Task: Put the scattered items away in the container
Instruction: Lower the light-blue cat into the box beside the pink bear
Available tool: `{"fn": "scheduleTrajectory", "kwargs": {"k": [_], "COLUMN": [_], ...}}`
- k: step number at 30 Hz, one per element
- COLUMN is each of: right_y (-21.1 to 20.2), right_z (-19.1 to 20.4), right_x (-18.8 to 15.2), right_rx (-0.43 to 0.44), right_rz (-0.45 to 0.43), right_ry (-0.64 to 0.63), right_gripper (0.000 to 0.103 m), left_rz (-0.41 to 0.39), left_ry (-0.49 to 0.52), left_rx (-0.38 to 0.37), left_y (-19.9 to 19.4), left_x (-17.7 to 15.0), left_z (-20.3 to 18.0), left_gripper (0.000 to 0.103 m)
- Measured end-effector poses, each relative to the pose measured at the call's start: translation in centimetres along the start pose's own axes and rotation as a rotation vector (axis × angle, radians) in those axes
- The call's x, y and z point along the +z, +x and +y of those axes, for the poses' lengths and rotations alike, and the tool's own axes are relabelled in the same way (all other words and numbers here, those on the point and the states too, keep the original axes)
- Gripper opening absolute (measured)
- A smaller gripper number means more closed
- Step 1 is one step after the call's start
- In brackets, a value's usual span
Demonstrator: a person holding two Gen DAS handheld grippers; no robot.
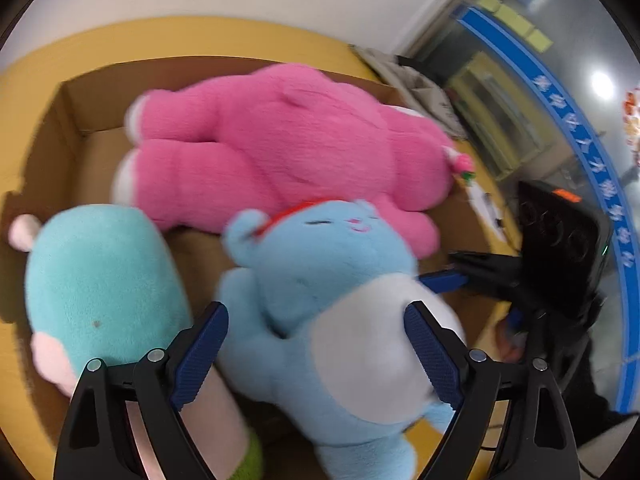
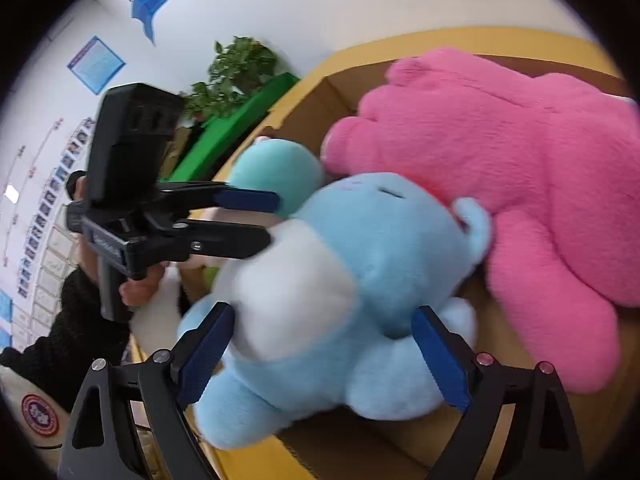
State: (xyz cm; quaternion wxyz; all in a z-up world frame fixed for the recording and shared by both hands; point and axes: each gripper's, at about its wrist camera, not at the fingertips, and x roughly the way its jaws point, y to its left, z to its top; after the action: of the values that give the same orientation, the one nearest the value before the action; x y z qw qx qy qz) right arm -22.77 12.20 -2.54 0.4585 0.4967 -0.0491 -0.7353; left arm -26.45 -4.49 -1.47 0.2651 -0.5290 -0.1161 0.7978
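A light-blue plush bear [image 1: 320, 264] with a white belly lies in the open cardboard box [image 1: 80, 120], partly over a big pink plush [image 1: 280, 148] and beside a teal plush [image 1: 100, 272]. My left gripper [image 1: 316, 312] stands wide open astride the bear's belly, its pads beside the plush without squeezing it. From the other side, my right gripper [image 2: 324, 312] is also wide open around the bear [image 2: 360, 260]. Each gripper shows in the other's view: the right gripper [image 1: 452, 268] by the bear's flank, the left gripper [image 2: 272, 220] over the teal plush [image 2: 276, 168].
The box sits on a yellow table [image 1: 200, 36]. Papers [image 1: 484, 204] lie by its right side, with glass-fronted shelves [image 1: 500, 120] behind. A potted plant [image 2: 240, 64] and a green board [image 2: 240, 120] stand past the box's left end. A black-sleeved arm [image 2: 80, 320] holds the left gripper.
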Motion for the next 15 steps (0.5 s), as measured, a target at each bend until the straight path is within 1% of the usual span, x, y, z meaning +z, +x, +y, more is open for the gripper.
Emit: {"fn": "scheduleTrajectory", "kwargs": {"k": [1,2,4,6,7,8,9,12,14,15], "right_y": [0.6,1.1,2.4,3.4,3.4,3.1,2.7,2.2,1.4,0.6], "right_z": [1.0,1.9,2.7,2.6,2.5,2.3,2.5,3.8,4.4,4.9], "right_x": [-0.1,-0.3,-0.3,-0.4,-0.3,-0.4,-0.6,-0.9,-0.8,-0.6], "right_rx": [-0.029,-0.065,-0.130,-0.146,-0.142,-0.142,-0.150,-0.209,-0.220,-0.222], "right_rz": [0.017,0.029,0.051,0.057,0.048,0.031,0.007,-0.037,-0.076,-0.111], "right_ry": [-0.043,-0.082,-0.130,-0.129,-0.127,-0.132,-0.148,-0.194,-0.200,-0.210], "right_gripper": [0.096,0.098,0.100,0.097,0.094,0.088,0.083,0.075,0.073,0.073], "left_rz": [0.023,0.053,0.067,0.089,0.086,0.080,0.077,0.040,-0.028,-0.080], "left_ry": [0.029,0.066,0.136,0.065,0.032,0.027,0.031,0.064,0.085,0.111], "left_rx": [-0.049,-0.089,0.017,-0.011,-0.049,-0.067,-0.065,-0.020,-0.007,-0.004], "left_y": [0.3,0.8,2.0,2.5,2.2,2.0,1.9,0.8,-1.3,-2.8], "left_x": [-0.1,-0.3,-0.5,-0.1,-0.1,-0.2,-0.3,-0.7,-0.7,-0.7], "left_z": [-0.8,-1.9,-3.2,-2.1,-1.4,-1.2,-1.4,-2.7,-3.8,-4.5], "left_gripper": [0.081,0.084,0.089,0.090,0.089,0.089,0.088,0.087,0.087,0.087]}}
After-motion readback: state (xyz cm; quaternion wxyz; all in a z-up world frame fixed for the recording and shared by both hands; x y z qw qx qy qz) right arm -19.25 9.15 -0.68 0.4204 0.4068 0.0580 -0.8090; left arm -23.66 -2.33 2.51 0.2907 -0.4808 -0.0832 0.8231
